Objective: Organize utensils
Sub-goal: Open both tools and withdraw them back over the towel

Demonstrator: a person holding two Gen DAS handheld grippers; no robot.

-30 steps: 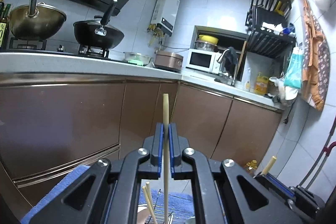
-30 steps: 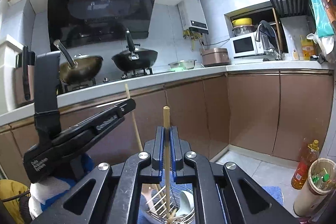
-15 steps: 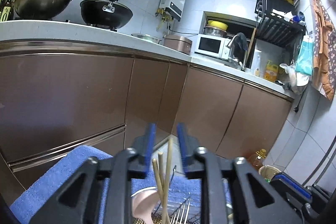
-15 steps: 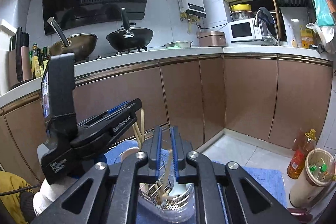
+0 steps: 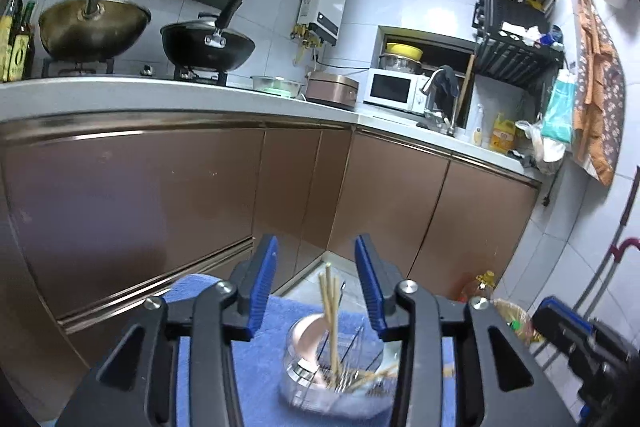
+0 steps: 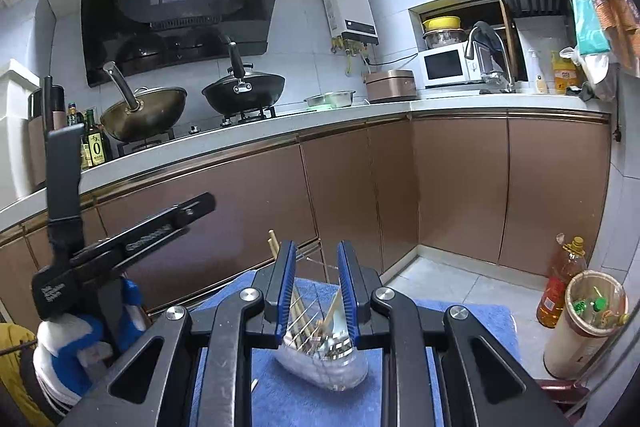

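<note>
Left gripper: jaws wide apart, holding nothing. Right gripper: jaws moderately apart, holding nothing. The utensil holder stands on the blue mat at 6 o'clock in both views, with chopsticks upright inside.

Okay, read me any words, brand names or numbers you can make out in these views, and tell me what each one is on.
"0": label of the dark oil bottle by the stove; the small characters above it are too small to read.
White lettering on the left gripper arm: blurred, unreadable.
White lettering on that gripper's body: unreadable.
Yellow bottle label by the sink: too small.
</note>
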